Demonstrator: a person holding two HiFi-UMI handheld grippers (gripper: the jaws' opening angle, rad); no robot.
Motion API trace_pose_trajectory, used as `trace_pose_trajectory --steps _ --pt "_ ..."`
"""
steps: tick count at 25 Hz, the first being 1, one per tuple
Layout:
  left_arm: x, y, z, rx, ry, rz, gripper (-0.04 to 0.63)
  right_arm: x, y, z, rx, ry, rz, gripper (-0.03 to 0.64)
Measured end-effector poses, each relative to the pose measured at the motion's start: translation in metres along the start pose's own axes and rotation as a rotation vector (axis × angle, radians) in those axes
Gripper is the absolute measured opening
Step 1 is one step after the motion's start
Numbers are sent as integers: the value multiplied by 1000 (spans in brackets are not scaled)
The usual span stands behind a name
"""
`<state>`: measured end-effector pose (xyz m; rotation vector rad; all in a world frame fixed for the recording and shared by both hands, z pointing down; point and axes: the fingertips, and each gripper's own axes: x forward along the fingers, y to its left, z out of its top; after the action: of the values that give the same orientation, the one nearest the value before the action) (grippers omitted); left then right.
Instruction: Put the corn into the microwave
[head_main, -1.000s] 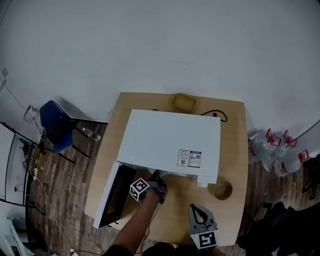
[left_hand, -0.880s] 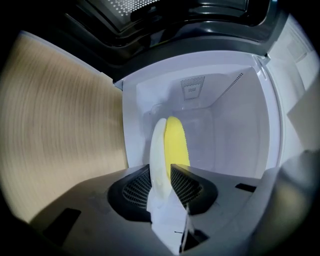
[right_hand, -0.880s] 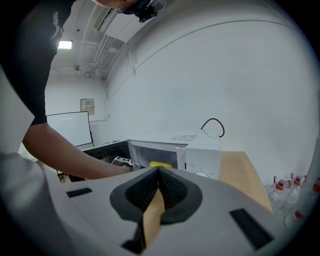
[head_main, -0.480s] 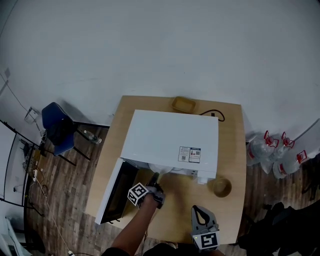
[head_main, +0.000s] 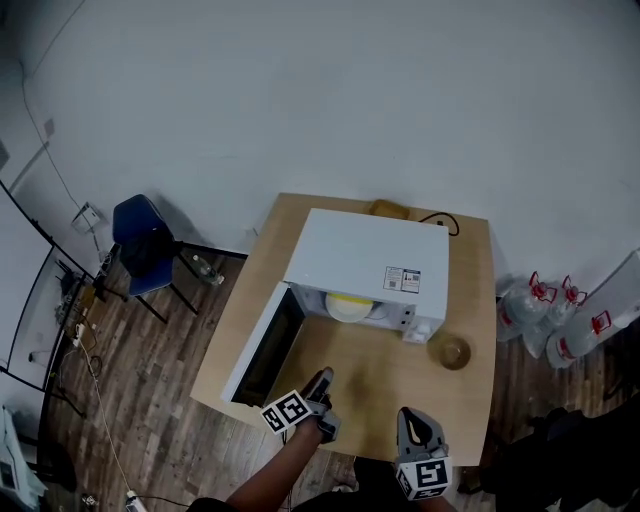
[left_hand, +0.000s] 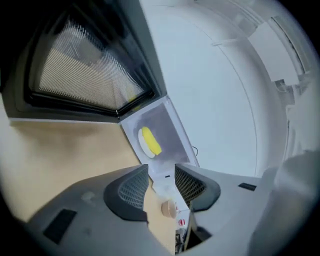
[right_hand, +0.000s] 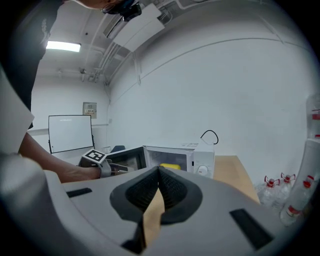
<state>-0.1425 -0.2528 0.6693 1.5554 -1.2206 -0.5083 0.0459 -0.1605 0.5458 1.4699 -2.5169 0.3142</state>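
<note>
Left claw (head_main: 322, 380) hangs released over the light wooden bench (head_main: 385, 385), close to its front edge and a little left of the middle. Its grey ribbed jaws have just been opening and stand wide apart with nothing between them. Beside it, nearer the front right corner, the right claw (head_main: 410, 415) is clenched pad to pad on nothing. Across the back half of the bench stands the white box-shaped microwave (head_main: 370, 262), its mouth facing the person. Its dark-windowed door (head_main: 262, 345), hinged on the left, is swung out towards the front left corner. The left claw is plainly the nearer of the two to that door, and I'd say shutting it is what remains. Inside the cavity rests a round white plate (head_main: 340, 311), and a small tan bowl (head_main: 452, 352) sits by the microwave's front right corner. On the plate lies the yellow cob of corn (head_main: 350, 298), already in the microwave. From the left claw it is ahead towards the back edge and slightly right, well apart across bare bench. Its long axis looks to run across the mouth, roughly parallel to the front edge, though it is small from here. It seems a short, stubby, bright yellow piece with no husk that I can see.
</note>
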Motion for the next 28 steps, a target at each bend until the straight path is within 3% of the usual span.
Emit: trace_pose_trajectory --steps 3,5,8,11,14,20,26,28 --pt "-60 -36 -20 73 24 -61 147 -30 22 -3 -14 -9 0 57" --pt "-104 -68 -40 168 61 -126 147 -51 39 -8 -17 -8 -4 57" --pt "-174 -108 -69 385 67 -177 144 -84 69 -13 -20 -10 -1 57" --pt "-236 -136 -93 610 -2 -201 102 -119 95 -15 -8 -10 1 57" --pt "-281 -153 -109 775 -50 -206 60 -150 117 -10 13 -19 7 57" --pt "-329 -171 -130 895 -67 -196 20 -188 142 -4 -65 -37 31 57" --pt "-343 -177 -129 900 -72 -157 18 -205 158 -5 -83 -51 49 57" --pt "-345 -187 -133 940 -75 -160 18 -213 157 0 -99 -57 43 57"
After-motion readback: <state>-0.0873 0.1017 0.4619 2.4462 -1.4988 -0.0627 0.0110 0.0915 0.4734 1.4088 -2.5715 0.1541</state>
